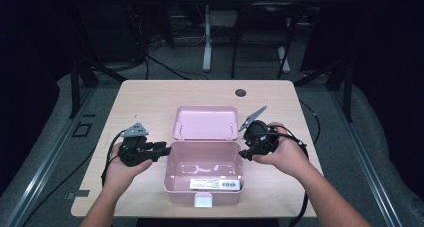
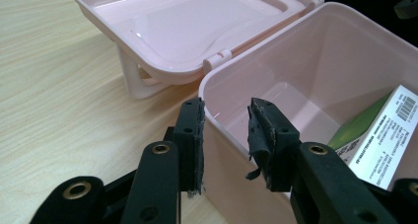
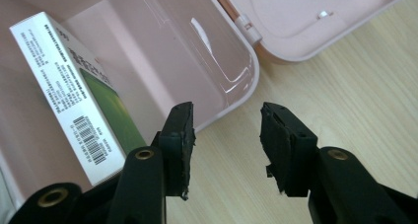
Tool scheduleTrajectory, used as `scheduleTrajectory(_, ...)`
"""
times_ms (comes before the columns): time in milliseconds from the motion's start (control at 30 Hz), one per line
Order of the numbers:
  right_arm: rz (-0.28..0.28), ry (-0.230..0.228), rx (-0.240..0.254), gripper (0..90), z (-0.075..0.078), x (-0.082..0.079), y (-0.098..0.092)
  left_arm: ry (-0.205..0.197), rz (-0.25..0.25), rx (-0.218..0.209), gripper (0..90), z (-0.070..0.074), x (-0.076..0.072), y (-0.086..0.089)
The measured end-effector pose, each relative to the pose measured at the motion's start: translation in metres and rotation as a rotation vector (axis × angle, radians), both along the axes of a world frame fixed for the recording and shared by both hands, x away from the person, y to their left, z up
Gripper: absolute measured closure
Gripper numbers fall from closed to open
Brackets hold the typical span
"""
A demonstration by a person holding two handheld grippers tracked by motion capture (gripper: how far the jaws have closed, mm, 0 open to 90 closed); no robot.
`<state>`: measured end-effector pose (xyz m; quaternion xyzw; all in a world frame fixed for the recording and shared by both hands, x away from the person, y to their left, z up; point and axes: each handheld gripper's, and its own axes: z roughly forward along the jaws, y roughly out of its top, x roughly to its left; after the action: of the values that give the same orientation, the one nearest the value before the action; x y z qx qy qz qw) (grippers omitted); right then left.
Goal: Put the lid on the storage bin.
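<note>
1 open pink box (image 1: pixel 203 179), 1 carton (image 1: pixel 215 184) inside, 2 claws, 1 table (image 1: pixel 150 97).

I see a pale wood-grain surface (image 1: pixel 150 97) with rounded corners and a dark round grommet (image 1: pixel 240 92) set in it toward one o'clock from centre. Directly on it stands one open pink box (image 1: pixel 176 187), just toward six o'clock of centre, its lid (image 1: pixel 205 122) thrown back toward twelve o'clock.

Carton (image 2: pixel 382 135) cut off by frame edge; print too small to read.
</note>
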<state>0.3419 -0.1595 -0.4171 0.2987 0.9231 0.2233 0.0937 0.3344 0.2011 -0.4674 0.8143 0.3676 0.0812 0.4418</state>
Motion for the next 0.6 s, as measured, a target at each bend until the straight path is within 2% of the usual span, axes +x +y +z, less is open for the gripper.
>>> scheduleTrajectory(200,-0.052,0.003,0.016,53.6,-0.008,0.006,-0.007,-0.001,0.006,0.003,68.5,-0.003,0.0,-0.003)
scheduleTrajectory(367,-0.103,-0.011,0.059,57.5,-0.01,0.014,-0.013,-0.007,-0.002,0.022,70.9,-0.004,0.0,-0.006)
scheduleTrajectory(600,-0.133,-0.016,0.068,60.3,-0.015,0.024,-0.018,-0.008,0.0,0.016,73.4,-0.005,0.0,-0.005)
